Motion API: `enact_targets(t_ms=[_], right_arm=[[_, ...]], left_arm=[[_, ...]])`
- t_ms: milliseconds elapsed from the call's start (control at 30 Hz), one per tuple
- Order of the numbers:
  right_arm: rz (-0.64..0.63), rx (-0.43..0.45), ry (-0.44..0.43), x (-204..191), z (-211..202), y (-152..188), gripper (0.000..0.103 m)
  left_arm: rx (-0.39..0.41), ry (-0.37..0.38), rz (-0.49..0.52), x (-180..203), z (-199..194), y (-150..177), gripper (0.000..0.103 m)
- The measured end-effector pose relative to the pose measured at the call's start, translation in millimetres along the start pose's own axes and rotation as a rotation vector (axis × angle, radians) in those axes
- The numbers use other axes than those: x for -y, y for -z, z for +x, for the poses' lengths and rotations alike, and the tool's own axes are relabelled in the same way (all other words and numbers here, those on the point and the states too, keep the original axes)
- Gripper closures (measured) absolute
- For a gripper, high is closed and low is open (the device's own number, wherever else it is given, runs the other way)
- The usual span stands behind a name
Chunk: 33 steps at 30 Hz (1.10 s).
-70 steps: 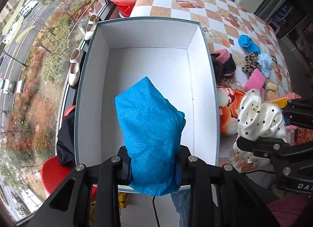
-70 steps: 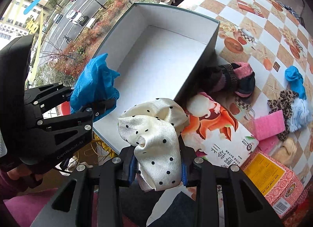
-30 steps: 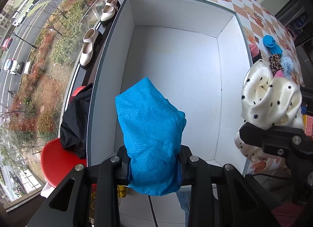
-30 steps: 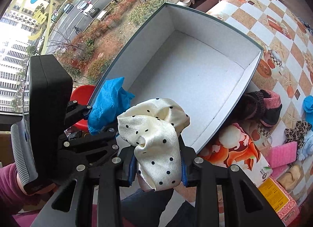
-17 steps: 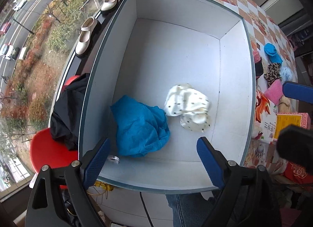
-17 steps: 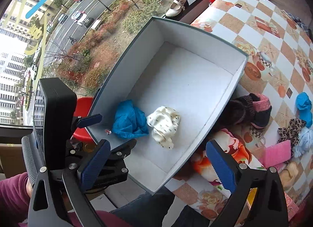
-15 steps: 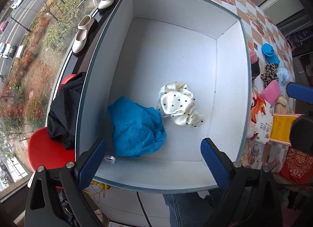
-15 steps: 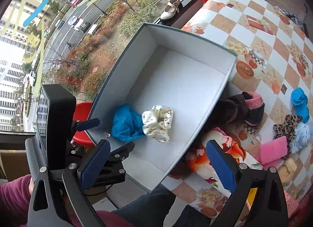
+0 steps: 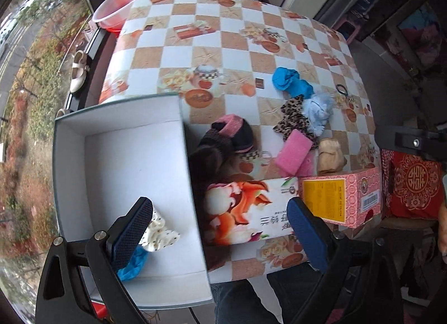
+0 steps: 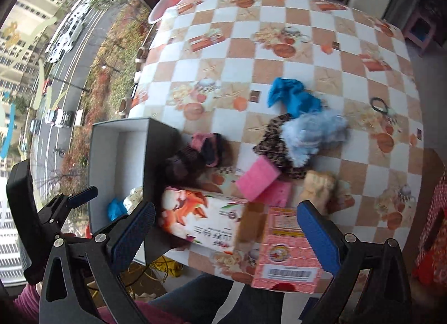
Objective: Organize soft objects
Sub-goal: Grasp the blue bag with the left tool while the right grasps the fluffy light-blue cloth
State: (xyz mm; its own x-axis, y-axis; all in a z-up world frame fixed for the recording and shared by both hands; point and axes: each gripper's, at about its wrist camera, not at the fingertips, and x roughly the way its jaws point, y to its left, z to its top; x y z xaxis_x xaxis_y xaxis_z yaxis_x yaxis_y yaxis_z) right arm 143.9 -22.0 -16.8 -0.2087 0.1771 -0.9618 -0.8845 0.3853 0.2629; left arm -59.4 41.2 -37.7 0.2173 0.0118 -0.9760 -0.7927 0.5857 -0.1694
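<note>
Left wrist view, near field: the left gripper (image 9: 219, 223) stands wide apart and carries nothing; its jaws have just been opening, with nothing between them. Behind its left finger, in the near corner of the white box (image 9: 178, 134), lie the polka-dot cloth (image 9: 159, 233) and the blue cloth (image 9: 132, 264), both crumpled and touching each other. The box is rigid card, white inside with a dark rim.

Right wrist view, near field: the right gripper (image 10: 223, 230) is likewise spread and empty, its jaws having just been opening. It hangs over the printed carton (image 10: 201, 219) and the pink carton (image 10: 282, 248), both stiff and flat-sided, at the near edge of the table (image 10: 321, 52).

Step in hand, as judged: one deposit is complete and the next pick has not begun.

Middle field, just right of the box: a dark knitted item with pink trim (image 9: 226, 139), thick and ribbed. Further right lie a pink sponge block (image 9: 293, 152), a tan bundle (image 9: 331, 153), a leopard-print fabric (image 9: 293, 120) and a fluffy pale-blue piece (image 9: 318, 110), packed close together.

Far field: a bright blue cloth (image 9: 292, 83) and a black hair tie (image 10: 379, 105).

Next move, as judged: lower one open gripper over a single soft item, close deep into its bulk, and avoid snagging neighbours.
</note>
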Motion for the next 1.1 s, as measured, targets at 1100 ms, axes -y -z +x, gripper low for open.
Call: enact_targets(t_ms=[1100], right_arm=[[0.117,-0.123,0.248,229.2,119.8,-46.9,0.001]], left_arm=[[-0.195,-0.035,-0.025,123.1,155.8,-185.9,0.005]])
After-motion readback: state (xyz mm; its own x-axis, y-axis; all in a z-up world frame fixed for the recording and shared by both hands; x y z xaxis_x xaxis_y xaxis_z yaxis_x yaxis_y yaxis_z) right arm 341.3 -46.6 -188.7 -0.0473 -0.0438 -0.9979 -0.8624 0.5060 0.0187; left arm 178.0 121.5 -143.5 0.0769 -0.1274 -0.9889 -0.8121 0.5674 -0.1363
